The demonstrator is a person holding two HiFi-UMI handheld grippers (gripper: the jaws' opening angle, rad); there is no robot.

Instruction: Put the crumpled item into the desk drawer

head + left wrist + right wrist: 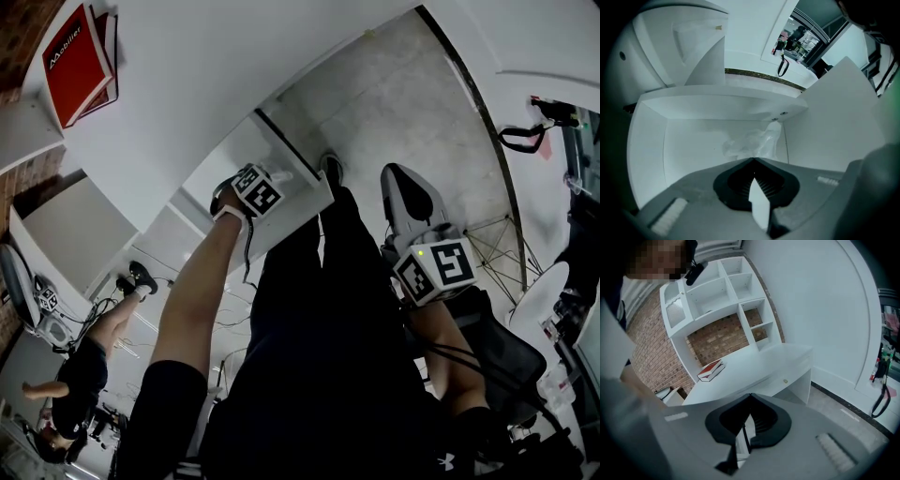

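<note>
My left gripper [753, 161] is pinched shut on nothing. The crumpled plastic [752, 143] lies just past its tips, at the far end of the open drawer [647, 140], so I think it's in. My right gripper [749, 397] is shut and empty too, out of the way.

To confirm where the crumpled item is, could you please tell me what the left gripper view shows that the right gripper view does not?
Left only: the inside of the open drawer, with the crumpled item at its far end. Right only: the desk top with a red book, the shelf unit and a brick wall. Both: the left tool and right tool each have jaws together, empty; a hanging black strap shows.
</note>
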